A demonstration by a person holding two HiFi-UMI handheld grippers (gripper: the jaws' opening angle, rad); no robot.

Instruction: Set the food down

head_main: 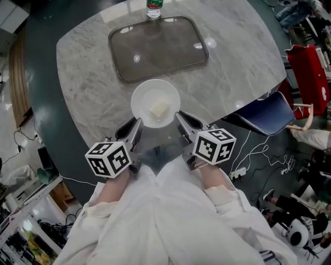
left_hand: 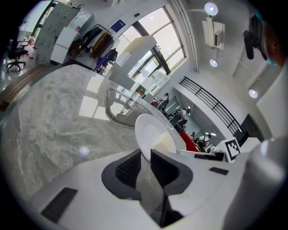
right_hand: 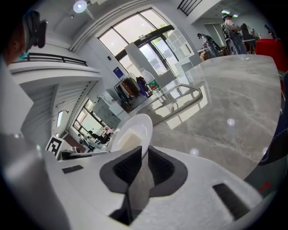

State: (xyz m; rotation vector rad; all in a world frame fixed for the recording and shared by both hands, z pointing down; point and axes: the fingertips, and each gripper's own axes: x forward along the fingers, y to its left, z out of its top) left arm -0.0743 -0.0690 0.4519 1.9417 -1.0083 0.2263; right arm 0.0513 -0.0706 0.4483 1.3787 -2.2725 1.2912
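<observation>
Probably a lab hall: floor cables (head_main: 257, 148) (power strip (head_main: 239, 172) too), mezzanine railing (left_hand: 211, 104).

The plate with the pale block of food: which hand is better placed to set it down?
Neither leads. The left gripper clamps the left rim of the plate, the right gripper its right rim, so both should probably lower it together.

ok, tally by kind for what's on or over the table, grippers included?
plate: 1
food piece on the plate: 1
tray: 1
bottle: 1
grippers: 2, the left gripper and the right gripper, each with its fingers shut on the plate's rim
Total: 6
</observation>
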